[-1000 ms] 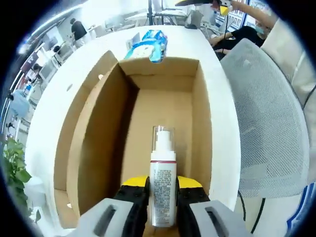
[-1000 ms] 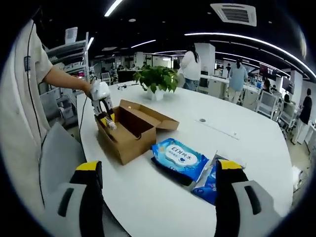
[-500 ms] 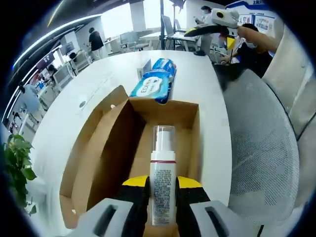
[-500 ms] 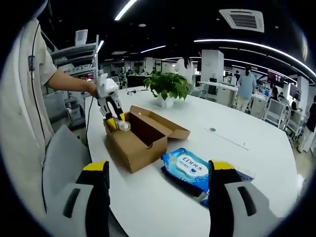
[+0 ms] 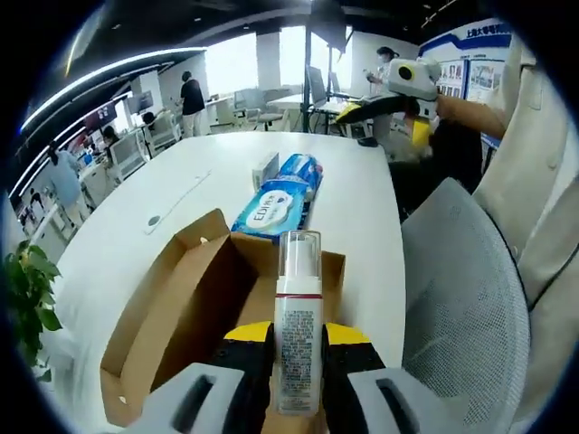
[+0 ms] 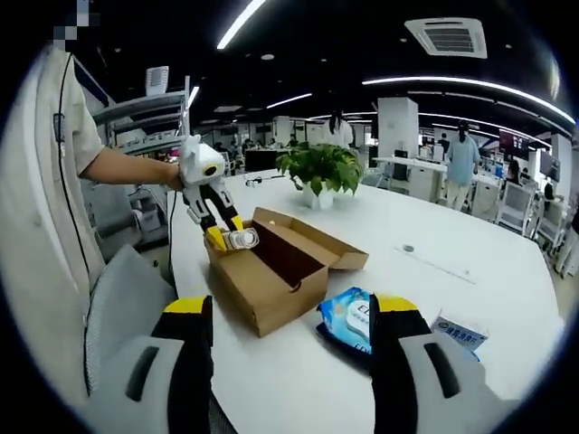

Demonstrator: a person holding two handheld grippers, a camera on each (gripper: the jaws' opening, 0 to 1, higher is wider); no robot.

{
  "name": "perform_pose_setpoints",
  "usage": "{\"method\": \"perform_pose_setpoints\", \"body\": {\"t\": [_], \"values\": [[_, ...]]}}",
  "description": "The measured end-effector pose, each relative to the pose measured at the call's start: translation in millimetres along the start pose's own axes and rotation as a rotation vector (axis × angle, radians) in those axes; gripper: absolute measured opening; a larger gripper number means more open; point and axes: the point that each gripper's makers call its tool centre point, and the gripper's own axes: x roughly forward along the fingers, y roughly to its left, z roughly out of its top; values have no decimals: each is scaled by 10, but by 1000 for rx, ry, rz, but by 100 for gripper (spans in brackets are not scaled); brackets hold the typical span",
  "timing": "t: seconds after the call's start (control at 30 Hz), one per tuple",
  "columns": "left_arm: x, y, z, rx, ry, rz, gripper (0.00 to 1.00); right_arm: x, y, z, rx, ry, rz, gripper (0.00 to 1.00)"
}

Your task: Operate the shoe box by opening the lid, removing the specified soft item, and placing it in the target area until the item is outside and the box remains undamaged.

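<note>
The left tool (image 5: 298, 362) grips one spray bottle (image 5: 298, 330), lifted above the one open box (image 6: 276, 276) near the worktop (image 6: 380, 244) edge. The right tool (image 6: 285, 362) hangs wide open, holding nothing. Two blue wipe packs (image 5: 276, 192) lie just beyond the box; one plant (image 6: 321, 167) stands farther off.

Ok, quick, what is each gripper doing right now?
Left gripper: shut on the spray bottle, above the shoe box.
Right gripper: open, holding nothing.

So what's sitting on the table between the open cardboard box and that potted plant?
Nothing: in the right gripper view, bare white table separates the shoe box from the potted plant behind it.
</note>
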Motion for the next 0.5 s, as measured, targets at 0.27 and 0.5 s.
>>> {"method": "perform_pose_setpoints", "body": {"t": [0.27, 0.5], "values": [[15, -155, 122, -9, -47, -9, 20, 109, 107, 78, 9, -29, 28, 61], [21, -214, 211, -37, -94, -15, 20, 175, 180, 98, 31, -50, 45, 58]]}}
